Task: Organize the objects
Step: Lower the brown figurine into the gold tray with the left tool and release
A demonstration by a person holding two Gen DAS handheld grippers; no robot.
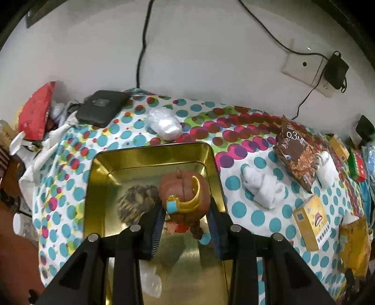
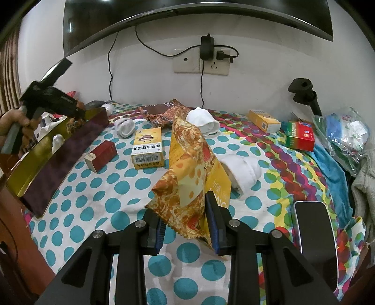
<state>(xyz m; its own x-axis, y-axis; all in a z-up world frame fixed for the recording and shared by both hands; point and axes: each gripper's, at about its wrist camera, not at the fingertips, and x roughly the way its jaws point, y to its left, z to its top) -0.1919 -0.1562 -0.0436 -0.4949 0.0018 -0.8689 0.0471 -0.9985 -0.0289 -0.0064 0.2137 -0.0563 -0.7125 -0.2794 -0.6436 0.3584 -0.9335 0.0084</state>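
I hold the toy figure [image 1: 185, 194] in the closed jaws of my left gripper [image 1: 185, 225], directly above the open gold tin [image 1: 150, 157], while my right gripper [image 2: 186, 225] clamps the orange snack bag [image 2: 189, 169].

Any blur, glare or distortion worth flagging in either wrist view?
Left wrist: heavy fisheye bend and dark corner vignette; the cable on the wall smears with motion blur; the gold tin throws soft reflections off its walls. Right wrist: sharp overall, with the same barrel curve bowing the screen's edge; the phone shows mild sheen.
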